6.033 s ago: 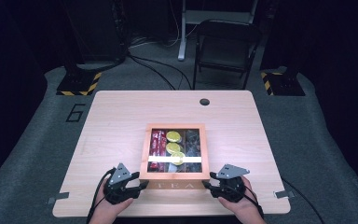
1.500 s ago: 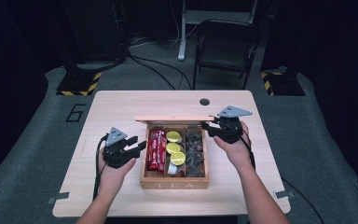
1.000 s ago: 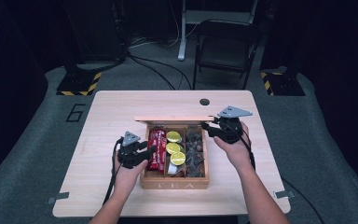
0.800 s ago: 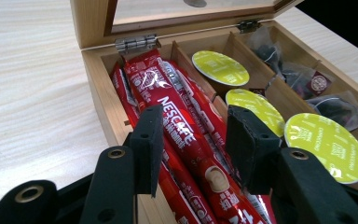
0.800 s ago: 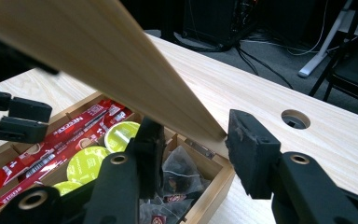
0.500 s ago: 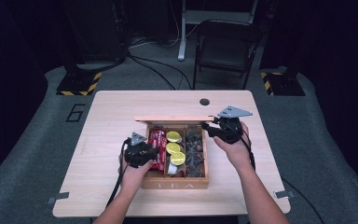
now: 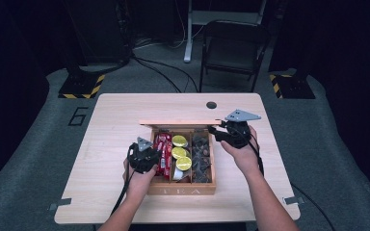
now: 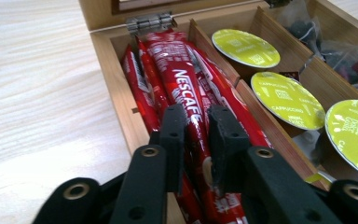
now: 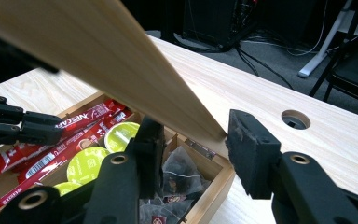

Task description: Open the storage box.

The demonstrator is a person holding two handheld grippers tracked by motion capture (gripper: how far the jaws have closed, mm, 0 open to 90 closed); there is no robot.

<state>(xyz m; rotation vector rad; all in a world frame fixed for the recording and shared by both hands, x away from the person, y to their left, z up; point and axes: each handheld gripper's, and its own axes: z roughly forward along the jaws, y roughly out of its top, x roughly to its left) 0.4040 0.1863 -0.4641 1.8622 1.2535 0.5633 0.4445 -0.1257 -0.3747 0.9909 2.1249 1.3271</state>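
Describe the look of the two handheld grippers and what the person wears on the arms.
Both the left gripper and the right gripper are black, each topped by a grey three-cornered plate, with a black cable trailing back along the forearm. Up close, the jaws are flat black pads on black link arms with metal-ringed pivot holes. The forearms are bare; no sleeves show.

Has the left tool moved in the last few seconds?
Yes. The left tool moved rightward to the wooden box; its jaws just closed on a red Nescafe stick.
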